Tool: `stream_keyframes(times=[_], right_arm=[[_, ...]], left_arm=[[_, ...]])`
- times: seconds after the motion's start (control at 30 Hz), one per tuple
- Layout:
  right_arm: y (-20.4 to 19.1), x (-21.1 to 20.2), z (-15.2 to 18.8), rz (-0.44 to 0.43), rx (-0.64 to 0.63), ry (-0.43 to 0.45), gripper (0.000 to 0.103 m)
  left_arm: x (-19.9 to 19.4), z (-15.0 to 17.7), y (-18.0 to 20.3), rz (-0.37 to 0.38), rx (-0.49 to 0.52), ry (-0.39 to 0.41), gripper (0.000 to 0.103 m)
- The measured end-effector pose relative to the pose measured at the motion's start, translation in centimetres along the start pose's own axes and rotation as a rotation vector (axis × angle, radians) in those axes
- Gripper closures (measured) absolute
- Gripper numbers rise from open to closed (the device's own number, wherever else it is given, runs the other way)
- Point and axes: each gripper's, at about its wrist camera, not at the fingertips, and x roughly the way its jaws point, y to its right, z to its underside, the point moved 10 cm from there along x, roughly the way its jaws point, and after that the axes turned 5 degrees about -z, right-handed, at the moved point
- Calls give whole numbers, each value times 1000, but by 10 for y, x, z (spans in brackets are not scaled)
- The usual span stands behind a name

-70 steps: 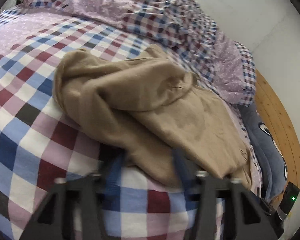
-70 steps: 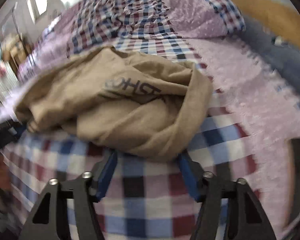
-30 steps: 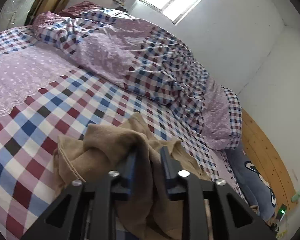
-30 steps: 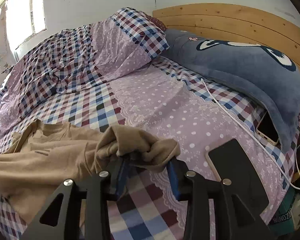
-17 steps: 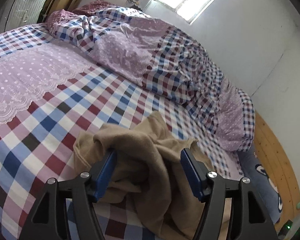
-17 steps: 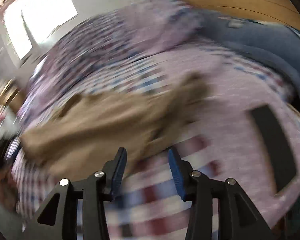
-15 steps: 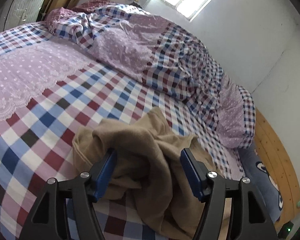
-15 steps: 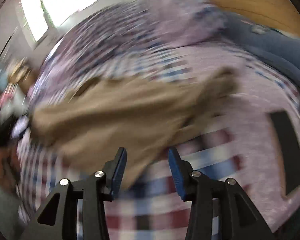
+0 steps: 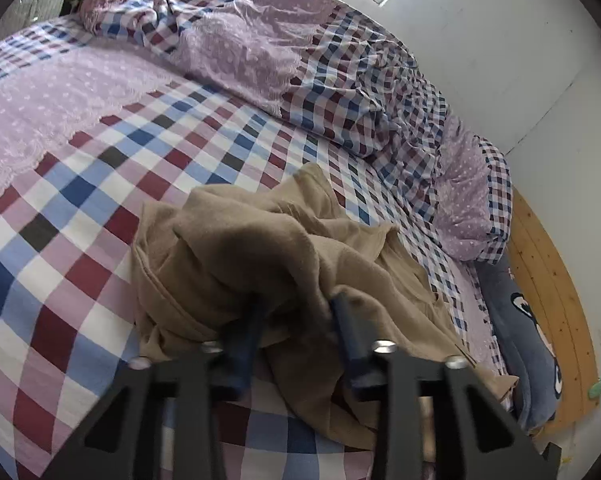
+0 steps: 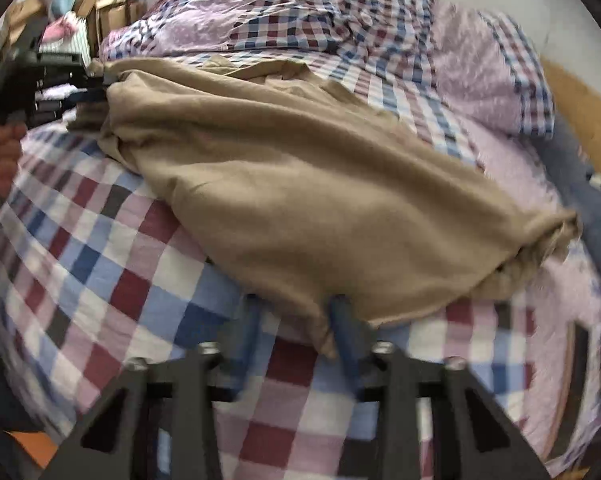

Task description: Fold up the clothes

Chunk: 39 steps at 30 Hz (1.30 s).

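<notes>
With the crumpled tan knit garment (image 9: 260, 248) heaped on the checked bedsheet (image 9: 80, 200), both left gripper (image 9: 296, 312) and right gripper (image 10: 296, 312) stand spread over its edges (nothing pinched), so this looks like spreading-out; next, pinch corners and pull flat.

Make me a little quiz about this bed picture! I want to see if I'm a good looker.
1. True or false: the garment is folded flat and neat.
2. What colour is the garment? A tan, B green, C black.
3. Fill the gap: the garment lies on a red, blue and white ______ sheet.

Key: 1 false, it lies crumpled in a heap. 2 A. 3 checked.
</notes>
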Motion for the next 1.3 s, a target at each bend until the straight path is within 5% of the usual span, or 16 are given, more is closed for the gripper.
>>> stream_keyframes(times=[0.17, 0.27, 0.33, 0.47, 0.6, 0.7, 0.9, 0.97, 1.1, 1.3], right_arm=[[38, -61, -43, 142, 27, 247, 101], [78, -104, -67, 222, 117, 388, 101], [109, -128, -81, 270, 191, 459, 101], [187, -107, -75, 255, 429, 427, 100], [220, -43, -36, 192, 610, 280, 100], [216, -21, -20, 160, 638, 232, 99], [196, -14, -23, 141, 578, 252, 97], [192, -13, -24, 136, 578, 251, 97], [189, -12, -24, 132, 576, 256, 97], [184, -13, -26, 130, 566, 266, 97]], left_arm=[[-7, -14, 1, 37, -19, 44, 98], [-51, -46, 3, 89, -51, 241, 102], [-66, -56, 0, 101, -63, 301, 102], [-77, -67, -9, 94, -83, 349, 102], [-71, -69, -26, 48, -116, 341, 102], [-64, -68, -40, 8, -154, 334, 102], [-97, -84, -88, -120, -263, 488, 100], [-84, -82, -106, -138, -299, 415, 89], [-52, -59, -118, -215, -295, 244, 40], [-61, -36, -107, -265, -234, 213, 31]])
